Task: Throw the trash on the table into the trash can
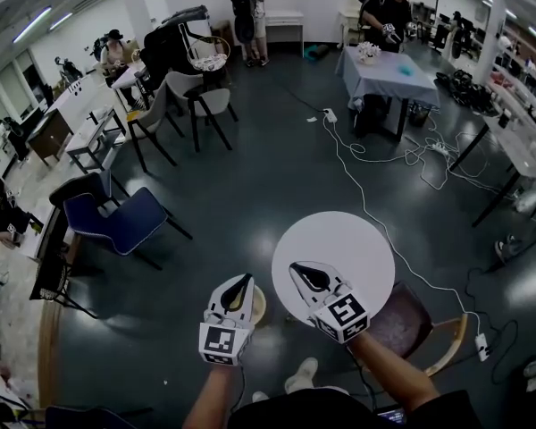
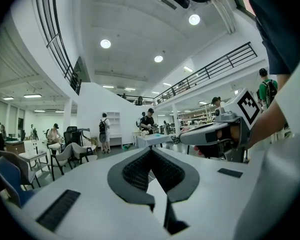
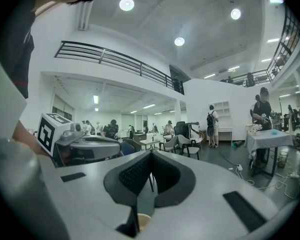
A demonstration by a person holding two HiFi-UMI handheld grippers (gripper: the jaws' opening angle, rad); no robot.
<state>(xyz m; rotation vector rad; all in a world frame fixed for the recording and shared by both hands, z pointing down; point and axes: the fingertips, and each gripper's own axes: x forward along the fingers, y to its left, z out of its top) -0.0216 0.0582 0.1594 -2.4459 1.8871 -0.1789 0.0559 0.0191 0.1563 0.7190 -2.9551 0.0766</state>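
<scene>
Fingers (image 1: 311,277) together near round table (image 1: 362,239), chair (image 1: 413,322) beside

Round white table (image 1: 357,244) stands on the dark floor (image 1: 250,195); I see a tan round bin (image 1: 261,304) on the floor just beside its left rim; a white cable (image 1: 366,208) snakes over the floor past the table's right side; a brown chair (image 1: 411,324) stands near.

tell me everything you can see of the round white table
The round white table has a smooth, plain top, matte as it looks, level above the dark floor; its legs are hidden. No trash shows on its visible part. In the head view the right gripper overlaps its lower left edge; a brown chair stands at its lower right.
</scene>
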